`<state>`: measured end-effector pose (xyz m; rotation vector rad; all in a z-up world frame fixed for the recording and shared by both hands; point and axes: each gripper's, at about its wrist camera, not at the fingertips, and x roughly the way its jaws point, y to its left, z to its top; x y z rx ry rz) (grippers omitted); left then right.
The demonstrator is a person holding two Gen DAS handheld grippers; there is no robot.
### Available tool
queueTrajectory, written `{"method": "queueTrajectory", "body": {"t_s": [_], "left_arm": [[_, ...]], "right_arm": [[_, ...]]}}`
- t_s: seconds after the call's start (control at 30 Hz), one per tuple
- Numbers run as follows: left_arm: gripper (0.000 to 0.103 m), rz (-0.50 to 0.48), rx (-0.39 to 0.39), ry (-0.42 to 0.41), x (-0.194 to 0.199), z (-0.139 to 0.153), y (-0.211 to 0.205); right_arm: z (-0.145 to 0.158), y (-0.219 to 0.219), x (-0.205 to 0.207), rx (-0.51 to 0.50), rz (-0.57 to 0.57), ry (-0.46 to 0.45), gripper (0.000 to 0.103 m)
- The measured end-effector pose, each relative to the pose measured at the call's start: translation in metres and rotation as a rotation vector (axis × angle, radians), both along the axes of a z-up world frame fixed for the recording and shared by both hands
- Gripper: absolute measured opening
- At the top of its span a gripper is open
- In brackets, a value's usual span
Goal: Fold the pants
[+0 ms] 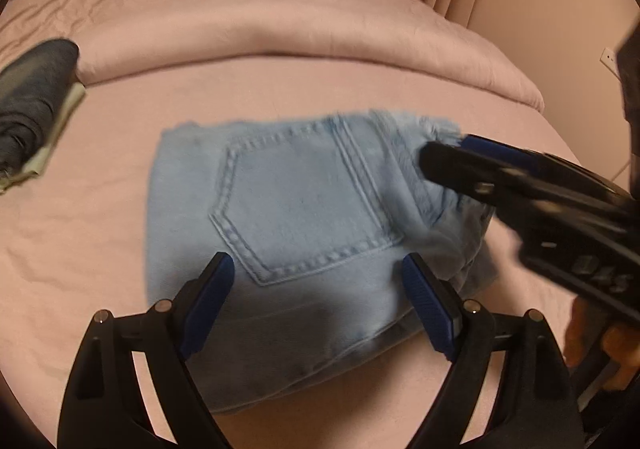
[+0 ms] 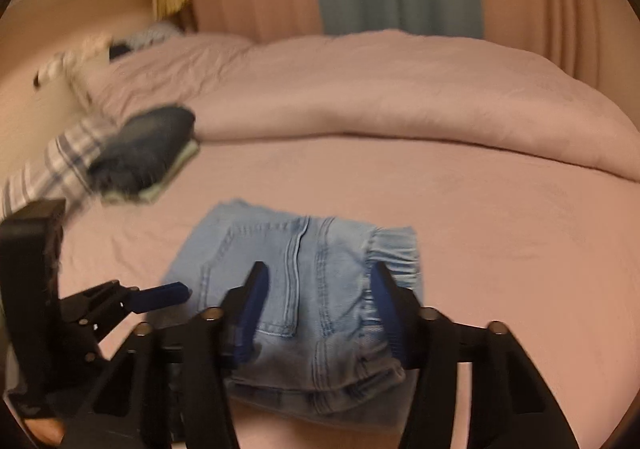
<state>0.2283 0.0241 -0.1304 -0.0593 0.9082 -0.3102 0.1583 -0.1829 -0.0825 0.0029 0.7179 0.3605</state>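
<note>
The pants [image 1: 304,217] are lying folded into a compact bundle on the bed [image 1: 100,249], so folding is finishing. The left gripper [image 1: 316,281] is hovering with jaws apart and empty at six o'clock; the right gripper [image 2: 320,289] is likewise gaping half-wide, gripping nothing. Next probably calls for moving the bundle toward the dark stack [image 2: 144,153] at ten o'clock.

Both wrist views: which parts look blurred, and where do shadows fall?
Left wrist view: the right gripper is smeared, and a shadow darkens the near part of the folded jeans. Right wrist view: the dark folded clothes are blurred; fisheye bends the bed.
</note>
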Motion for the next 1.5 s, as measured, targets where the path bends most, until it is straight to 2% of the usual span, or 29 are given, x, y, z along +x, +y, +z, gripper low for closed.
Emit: {"method": "queueTrajectory", "body": {"t_s": [0.13,0.23,0.3,0.43,0.53,0.6,0.7,0.77,0.87,0.97,1.0,1.07,1.13,1.27,1.37,1.5], "left_arm": [[0.086,-0.012,-0.012,0.012,0.002,-0.009,0.001],[0.086,-0.013,-0.021,0.022,0.005,-0.011,0.003],[0.086,-0.009,-0.024,0.024,0.005,-0.010,0.002],[0.086,0.000,-0.049,-0.003,-0.004,0.001,0.005],[0.086,0.014,-0.004,-0.030,-0.012,0.002,0.008],[0.086,0.010,0.014,0.003,-0.011,-0.009,0.007],[0.087,-0.003,0.050,-0.013,-0.012,-0.014,0.003],[0.087,-0.003,0.055,-0.009,-0.010,-0.013,0.002],[0.086,0.013,0.036,0.003,-0.018,-0.007,0.009],[0.090,0.053,0.039,0.001,-0.030,0.002,0.017],[0.096,0.073,0.054,0.004,-0.034,0.005,0.020],[0.102,0.126,0.071,-0.002,-0.046,0.015,0.029],[0.102,0.143,0.056,0.001,-0.057,0.026,0.034],[0.102,0.192,0.128,-0.021,-0.078,0.058,0.035],[0.102,0.194,0.204,-0.028,-0.093,0.079,0.030],[0.102,0.212,0.313,-0.112,-0.122,0.110,0.024]], "right_arm": [[-0.033,0.007,0.020,-0.072,-0.012,0.100,0.046],[-0.042,0.010,0.019,-0.101,-0.001,0.110,0.045],[-0.040,0.010,0.018,-0.108,0.000,0.107,0.045],[-0.025,0.001,0.005,-0.058,0.005,0.084,0.045],[-0.019,0.000,-0.011,-0.052,0.015,0.057,0.045],[-0.024,0.001,-0.014,-0.060,0.021,0.072,0.045],[-0.043,-0.001,-0.007,-0.033,0.024,0.135,0.044],[-0.045,-0.002,-0.006,-0.023,0.019,0.131,0.044],[-0.038,-0.003,-0.010,-0.012,0.013,0.138,0.044],[-0.021,-0.007,-0.029,-0.009,0.002,0.101,0.044],[-0.017,-0.008,-0.033,-0.010,-0.005,0.093,0.046],[-0.007,-0.011,-0.044,-0.007,-0.028,0.083,0.058],[0.006,-0.015,-0.056,-0.006,-0.053,0.072,0.078],[0.032,-0.017,-0.080,-0.034,-0.072,0.033,0.083],[0.049,-0.016,-0.095,-0.053,-0.072,0.030,0.092],[0.070,-0.014,-0.115,-0.075,-0.067,0.022,0.093]]}}
